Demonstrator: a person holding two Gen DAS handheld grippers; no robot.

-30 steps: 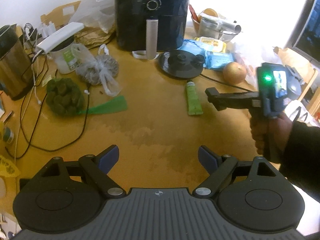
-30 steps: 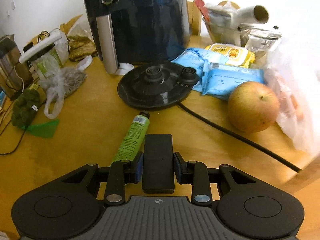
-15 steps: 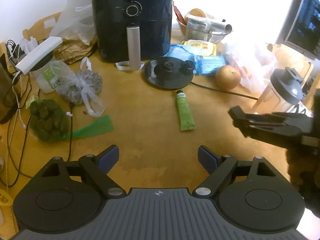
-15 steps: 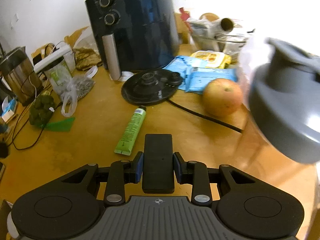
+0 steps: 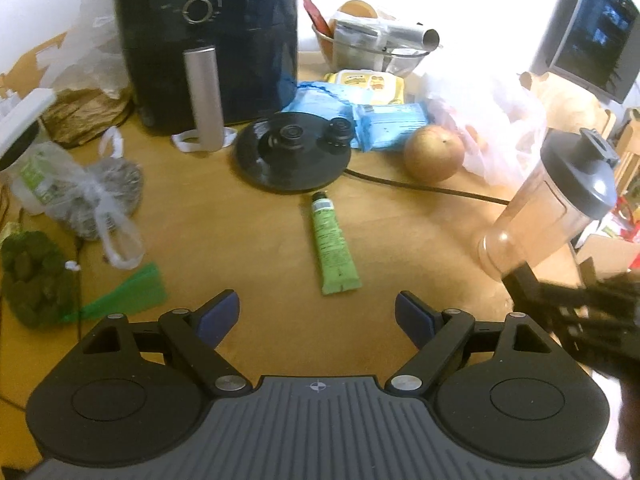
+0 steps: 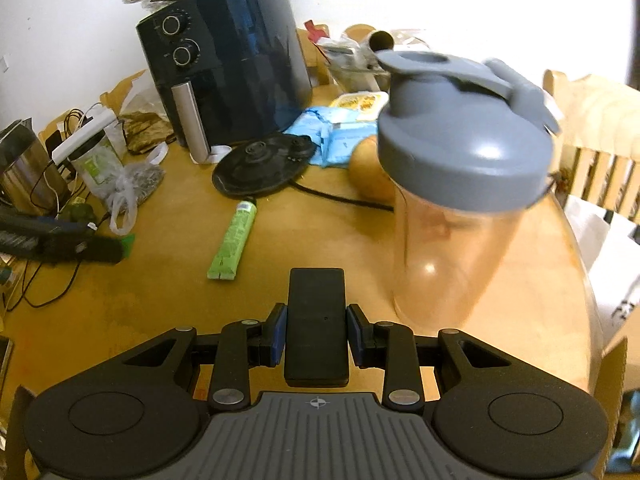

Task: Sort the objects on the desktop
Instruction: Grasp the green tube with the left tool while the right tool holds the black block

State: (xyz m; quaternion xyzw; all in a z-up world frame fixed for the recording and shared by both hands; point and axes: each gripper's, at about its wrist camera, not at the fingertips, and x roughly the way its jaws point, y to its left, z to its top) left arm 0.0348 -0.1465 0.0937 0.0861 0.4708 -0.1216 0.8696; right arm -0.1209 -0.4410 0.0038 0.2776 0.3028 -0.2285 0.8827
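My right gripper (image 6: 316,332) is shut on a flat black rectangular device (image 6: 316,308), held above the wooden table (image 6: 160,300) just left of a clear shaker bottle (image 6: 456,224) with a grey lid. My left gripper (image 5: 318,314) is open and empty above the table, just short of a green tube (image 5: 332,244). The tube also shows in the right wrist view (image 6: 234,238). The shaker bottle stands at the right in the left wrist view (image 5: 556,204), with the right gripper (image 5: 520,280) below it.
A black air fryer (image 5: 208,36) stands at the back, a black kettle base (image 5: 294,152) and its cord in front. An apple (image 5: 434,154), blue packets (image 5: 384,124), plastic bags (image 5: 92,192), a green net bag (image 5: 32,276) and cables lie around. The table's edge is at the right (image 6: 580,264).
My right gripper has drawn back and right with the black device, bringing the shaker bottle close beside it. My left gripper has moved forward towards the green tube.
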